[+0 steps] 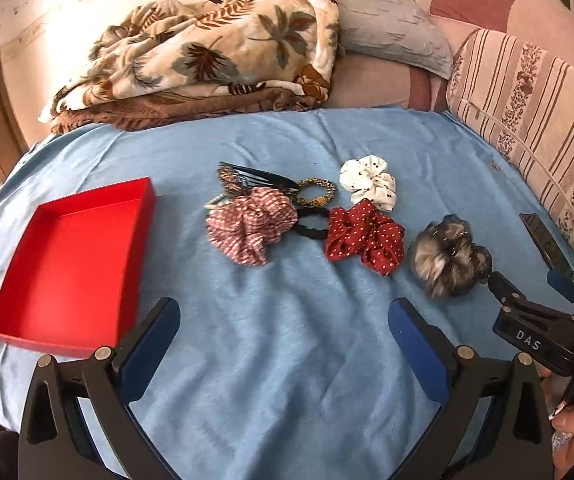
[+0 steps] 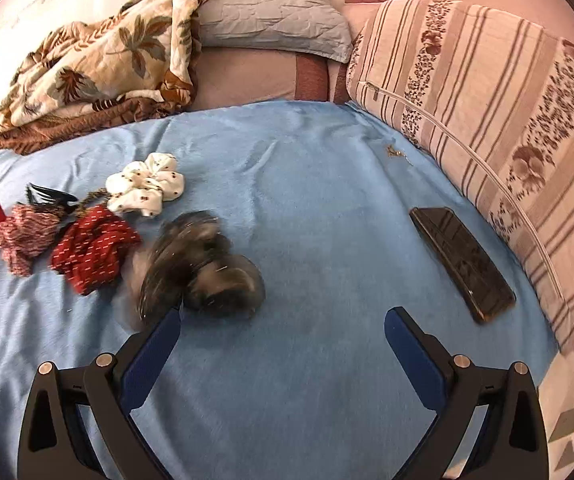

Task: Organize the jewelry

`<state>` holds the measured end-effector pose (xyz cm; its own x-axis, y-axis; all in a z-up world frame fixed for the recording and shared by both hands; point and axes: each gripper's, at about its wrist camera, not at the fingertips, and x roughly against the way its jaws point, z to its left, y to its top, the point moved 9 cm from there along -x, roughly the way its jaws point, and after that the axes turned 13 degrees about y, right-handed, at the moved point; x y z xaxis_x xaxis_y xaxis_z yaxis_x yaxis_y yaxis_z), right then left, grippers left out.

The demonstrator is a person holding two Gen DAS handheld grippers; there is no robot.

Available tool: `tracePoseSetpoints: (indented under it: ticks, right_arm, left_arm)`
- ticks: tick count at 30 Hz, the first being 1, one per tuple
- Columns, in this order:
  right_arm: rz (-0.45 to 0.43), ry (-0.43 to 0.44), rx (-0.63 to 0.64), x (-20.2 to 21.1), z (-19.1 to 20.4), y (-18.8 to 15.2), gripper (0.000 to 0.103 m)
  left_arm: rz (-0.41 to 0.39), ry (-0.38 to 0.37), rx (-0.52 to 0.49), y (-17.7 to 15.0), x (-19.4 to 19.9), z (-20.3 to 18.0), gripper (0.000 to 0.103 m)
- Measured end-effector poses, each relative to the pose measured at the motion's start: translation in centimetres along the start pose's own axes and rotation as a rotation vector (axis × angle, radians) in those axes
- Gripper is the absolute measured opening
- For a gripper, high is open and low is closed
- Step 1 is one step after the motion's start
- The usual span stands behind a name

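Red box [image 1: 75, 264] sits empty, just left of left gripper [image 1: 285, 320]. Both grippers spread wide, nothing between fingers. Scrunchie pile [image 1: 303, 220] ahead of left gripper, all on blue sheet [image 1: 287, 360], outside box. Grey furry scrunchie [image 2: 203, 264] blurred, just beyond right gripper [image 2: 283, 328] left fingertip. Phone [image 2: 463, 264] ahead-right.

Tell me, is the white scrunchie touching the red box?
Apart. The left wrist view shows the white scrunchie far to the right of the red box, with blue blanket and other scrunchies between.
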<state>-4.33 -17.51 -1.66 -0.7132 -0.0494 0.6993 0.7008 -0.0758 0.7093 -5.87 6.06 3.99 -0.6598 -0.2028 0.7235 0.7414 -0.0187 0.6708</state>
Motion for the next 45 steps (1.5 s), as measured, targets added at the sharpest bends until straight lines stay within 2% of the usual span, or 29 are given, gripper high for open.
tracePoseSetpoints:
  ticks: [5,11,15,20,23,30,38,45]
  right_arm:
    - [-0.018,0.019,-0.021,2.2,1.3,-0.7,0.103]
    - [-0.093,0.025,-0.029,5.6,2.8,-0.5,0.103]
    - [-0.149,0.018,-0.017,7.6,4.1,0.1,0.103]
    - [-0.203,0.022,-0.012,9.4,4.9,0.5,0.103]
    - [-0.221,0.031,-0.023,10.0,5.0,0.6,0.103]
    - [-0.213,0.025,-0.038,10.0,4.8,0.3,0.103]
    - [-0.192,0.023,-0.033,9.7,4.7,-0.1,0.103]
    - [-0.166,0.019,-0.001,8.9,5.3,-0.5,0.103]
  left_arm:
    - [-0.018,0.009,0.023,-0.5,2.2,1.6,0.103]
    - [-0.055,0.019,0.024,-0.9,4.4,2.7,0.103]
    - [-0.056,0.006,0.029,-1.5,4.9,2.9,0.103]
    - [-0.089,0.039,0.005,-1.8,5.7,2.7,0.103]
    - [-0.093,0.019,0.003,-1.9,6.0,2.5,0.103]
    - [-0.107,0.024,-0.008,-1.9,6.5,2.7,0.103]
    - [-0.060,0.005,-0.006,-2.5,5.9,2.9,0.103]
    - [-0.038,0.032,-0.022,-2.8,5.0,3.2,0.103]
